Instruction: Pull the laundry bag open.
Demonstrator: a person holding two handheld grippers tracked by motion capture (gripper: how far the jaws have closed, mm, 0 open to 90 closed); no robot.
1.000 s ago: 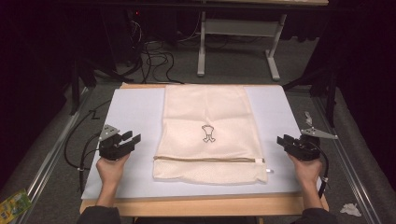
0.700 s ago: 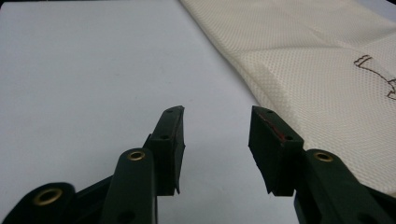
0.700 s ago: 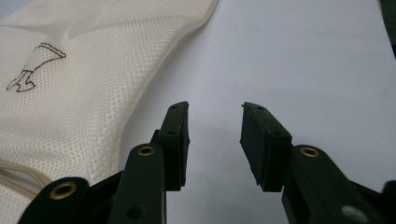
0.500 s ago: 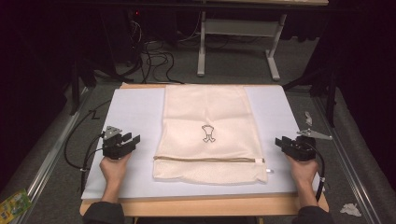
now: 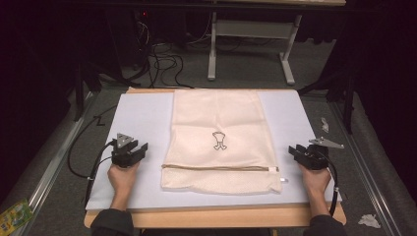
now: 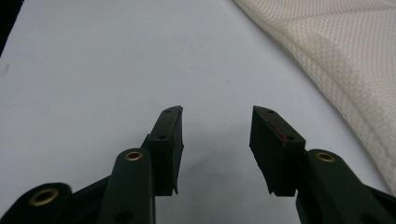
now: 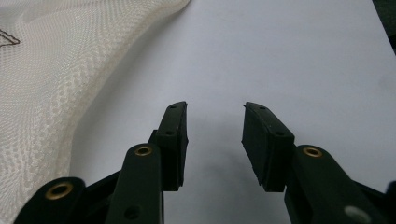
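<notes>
A cream mesh bag (image 5: 216,137) lies flat in the middle of the white table top (image 5: 140,115), with a small dark logo (image 5: 219,140) on it and a zipper (image 5: 221,168) across its near end. My left gripper (image 5: 139,149) rests on the table left of the bag, open and empty; its view shows the bag's edge (image 6: 341,65) to the right of the left gripper (image 6: 215,114). My right gripper (image 5: 294,150) sits right of the bag, also open with nothing in it; the bag's mesh (image 7: 51,84) lies left of the right gripper (image 7: 215,108).
The table's wooden front edge (image 5: 216,217) runs along the bottom. Cables (image 5: 81,147) trail off the left side onto the floor. A table frame (image 5: 251,44) stands behind. Scraps lie on the floor at the lower left (image 5: 14,214) and lower right (image 5: 369,220).
Both hands have drawn slightly back toward the near edge of the table. The bag has not moved.
</notes>
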